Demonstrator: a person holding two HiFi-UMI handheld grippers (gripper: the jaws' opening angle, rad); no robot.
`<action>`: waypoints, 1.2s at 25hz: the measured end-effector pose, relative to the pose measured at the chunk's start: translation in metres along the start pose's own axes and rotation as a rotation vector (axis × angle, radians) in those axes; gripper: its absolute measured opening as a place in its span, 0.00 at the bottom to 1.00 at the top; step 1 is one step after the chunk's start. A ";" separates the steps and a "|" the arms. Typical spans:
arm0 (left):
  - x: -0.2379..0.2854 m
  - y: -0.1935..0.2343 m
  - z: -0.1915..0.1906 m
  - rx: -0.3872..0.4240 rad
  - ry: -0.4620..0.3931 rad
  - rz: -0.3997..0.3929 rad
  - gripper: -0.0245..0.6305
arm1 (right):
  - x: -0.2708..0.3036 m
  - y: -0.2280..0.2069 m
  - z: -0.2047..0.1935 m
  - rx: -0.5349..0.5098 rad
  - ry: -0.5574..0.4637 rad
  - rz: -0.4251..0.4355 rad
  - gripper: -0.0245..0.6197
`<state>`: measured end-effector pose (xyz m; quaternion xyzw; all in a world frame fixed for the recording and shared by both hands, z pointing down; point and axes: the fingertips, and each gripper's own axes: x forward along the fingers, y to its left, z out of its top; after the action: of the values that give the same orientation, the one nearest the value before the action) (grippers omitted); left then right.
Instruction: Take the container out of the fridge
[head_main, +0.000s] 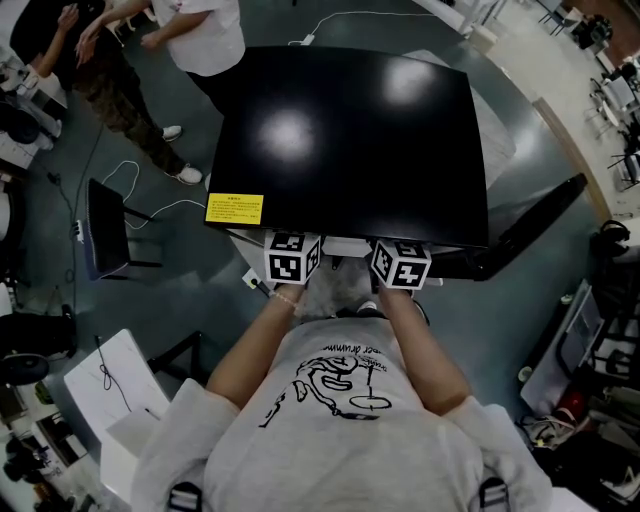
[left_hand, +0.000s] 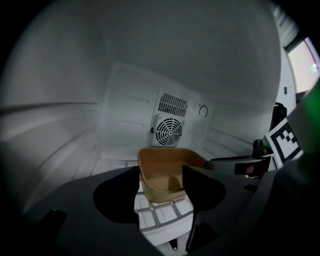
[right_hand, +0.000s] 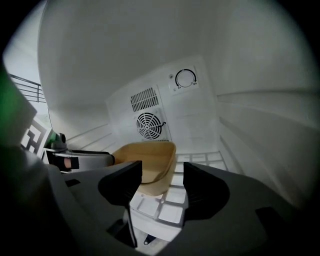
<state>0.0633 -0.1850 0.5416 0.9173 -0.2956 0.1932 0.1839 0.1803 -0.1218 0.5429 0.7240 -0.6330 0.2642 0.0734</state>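
**Both grippers inside the fridge, jaws apart, container on the shelf**

Left gripper: dark jaws spread wide, nothing clamped. The tan, open-topped, round-cornered container shows in the gap between them, with no pad pressing on it.

Right gripper: also released, empty. The container lies ahead and to the left of its jaws, and the gap itself looks onto the shelf.

The container sits upright on the white grid shelf, in front of the round fan grille on the fridge's white back wall. A round dial is mounted above and to the right of the grille.

From above, the two marker cubes sit side by side at the front edge of the glossy black fridge top, near a yellow label. The person in the grey printed T-shirt stands close up.
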 end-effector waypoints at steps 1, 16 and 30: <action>0.001 0.000 -0.001 -0.003 0.010 0.002 0.45 | 0.001 -0.001 0.001 -0.001 0.000 -0.004 0.43; 0.011 0.002 -0.008 -0.009 0.036 -0.009 0.44 | 0.007 0.008 -0.002 0.030 0.035 0.045 0.43; 0.004 -0.009 -0.004 0.000 0.016 -0.035 0.42 | 0.003 0.009 -0.005 0.024 0.034 0.047 0.42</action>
<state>0.0709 -0.1778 0.5446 0.9209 -0.2778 0.1972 0.1894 0.1704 -0.1243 0.5464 0.7053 -0.6451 0.2856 0.0691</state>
